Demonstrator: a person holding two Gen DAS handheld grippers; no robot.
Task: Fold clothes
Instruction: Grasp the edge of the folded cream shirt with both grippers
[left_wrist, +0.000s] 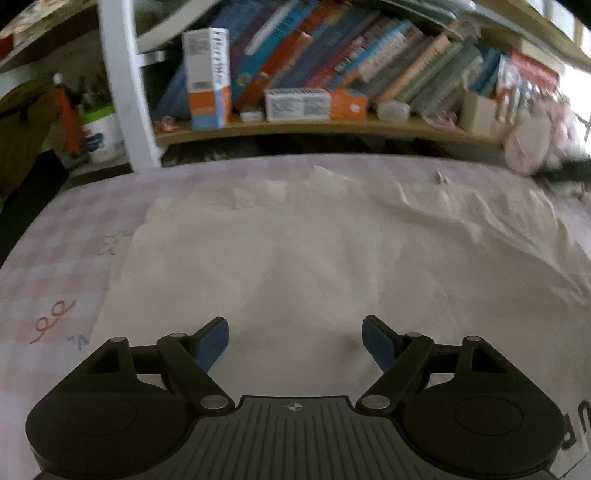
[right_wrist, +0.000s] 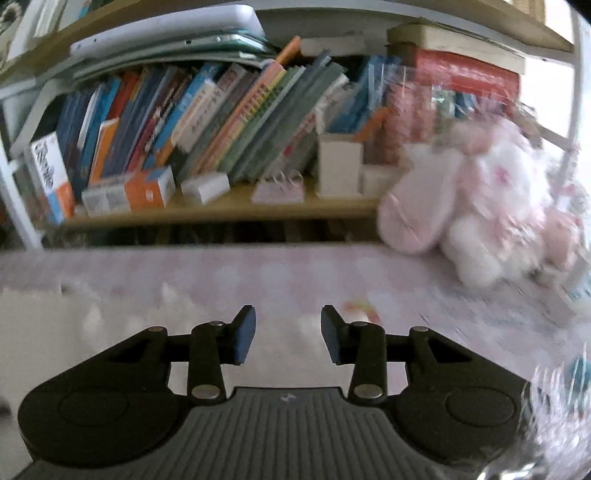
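Left wrist view: the left gripper (left_wrist: 295, 341) hangs over a white garment (left_wrist: 314, 251), jaws spread wide with nothing between them. The garment lies flat on a pink checked sheet (left_wrist: 55, 266), wrinkled toward its right side. Behind it, a shelf (left_wrist: 314, 127) holds leaning books (left_wrist: 332, 59).

Right wrist view, blurred: the right gripper (right_wrist: 288, 334) is also parted and empty, above the sheet. The garment's edge shows at far left. A pink plush toy (right_wrist: 480, 199) sits to the right, beside the shelf.
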